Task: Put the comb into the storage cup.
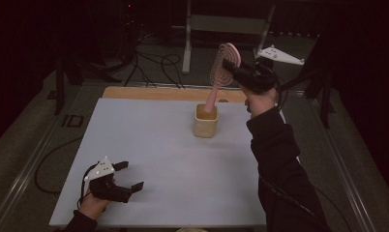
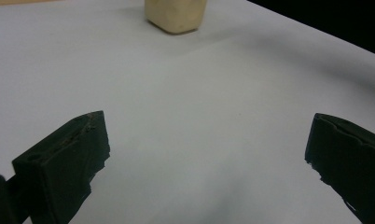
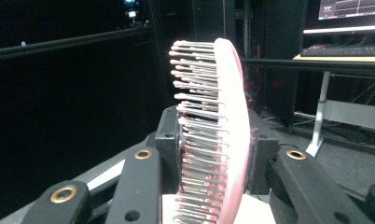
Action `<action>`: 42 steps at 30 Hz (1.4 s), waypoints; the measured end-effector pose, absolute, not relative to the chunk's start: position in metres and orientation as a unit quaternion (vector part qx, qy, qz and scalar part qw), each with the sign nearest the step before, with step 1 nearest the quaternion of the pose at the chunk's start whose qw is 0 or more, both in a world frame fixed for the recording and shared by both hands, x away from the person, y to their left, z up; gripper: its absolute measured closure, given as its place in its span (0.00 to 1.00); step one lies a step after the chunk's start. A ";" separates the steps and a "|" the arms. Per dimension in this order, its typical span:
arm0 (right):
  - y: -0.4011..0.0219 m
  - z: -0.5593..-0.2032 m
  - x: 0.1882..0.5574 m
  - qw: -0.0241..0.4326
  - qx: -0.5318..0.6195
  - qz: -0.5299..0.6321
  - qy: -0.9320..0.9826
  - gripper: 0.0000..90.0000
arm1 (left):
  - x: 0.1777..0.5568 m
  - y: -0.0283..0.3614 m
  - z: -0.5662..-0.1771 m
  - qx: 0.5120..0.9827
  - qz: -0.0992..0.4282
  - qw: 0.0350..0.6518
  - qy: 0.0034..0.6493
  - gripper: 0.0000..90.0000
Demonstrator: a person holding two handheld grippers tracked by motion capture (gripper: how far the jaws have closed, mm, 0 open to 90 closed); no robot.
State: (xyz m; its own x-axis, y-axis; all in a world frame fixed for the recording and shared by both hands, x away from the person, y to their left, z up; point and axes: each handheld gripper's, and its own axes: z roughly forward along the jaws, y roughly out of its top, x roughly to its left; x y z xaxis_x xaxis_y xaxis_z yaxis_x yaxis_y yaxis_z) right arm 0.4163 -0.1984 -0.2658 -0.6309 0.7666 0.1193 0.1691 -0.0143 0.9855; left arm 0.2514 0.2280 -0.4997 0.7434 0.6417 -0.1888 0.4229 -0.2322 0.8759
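A lab or recording studio, dim and curtained in black. White table [image 1: 149, 159] with a bare wooden edge [image 1: 173, 93] on its far side, set on grey carpet. Beyond the right tool [image 1: 232, 67]: loose black cables [image 1: 154, 65] trailing over the floor, a grey metal desk frame [image 1: 187, 38], dark stands to either side. Behind the same tool in the right gripper view: a lit monitor [image 3: 351, 9] showing plotted traces, a keyboard [image 3: 346, 50] on a wooden desk below it, black racks and rails. White three-cornered tracking plates [image 1: 279, 55] on the tools, typical of a motion-capture setup.
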 end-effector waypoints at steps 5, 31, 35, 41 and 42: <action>-0.198 -0.265 0.422 0.260 0.359 0.615 0.653 0.73 | 0.251 0.228 -0.500 0.780 0.106 0.516 0.339 0.00; -0.193 -0.308 0.444 0.265 0.379 0.622 0.632 0.73 | 0.250 0.228 -0.499 0.778 0.105 0.522 0.335 0.00; -0.190 -0.317 0.445 0.259 0.382 0.620 0.635 0.73 | 0.250 0.228 -0.499 0.777 0.105 0.523 0.335 0.00; -0.188 -0.332 0.449 0.246 0.389 0.612 0.644 0.73 | 0.250 0.228 -0.499 0.777 0.105 0.523 0.335 0.00; -0.187 -0.334 0.449 0.244 0.391 0.612 0.643 0.73 | 0.250 0.228 -0.499 0.776 0.105 0.523 0.336 0.00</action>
State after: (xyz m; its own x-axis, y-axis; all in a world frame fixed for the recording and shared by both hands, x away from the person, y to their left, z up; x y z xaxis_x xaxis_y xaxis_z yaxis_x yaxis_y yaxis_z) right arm 0.4494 -0.1874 -0.3337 -0.5758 0.8008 0.1649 0.2049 -0.0539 0.9773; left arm 0.2503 0.2282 -0.4992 0.7526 0.6310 -0.1884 0.4112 -0.2269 0.8828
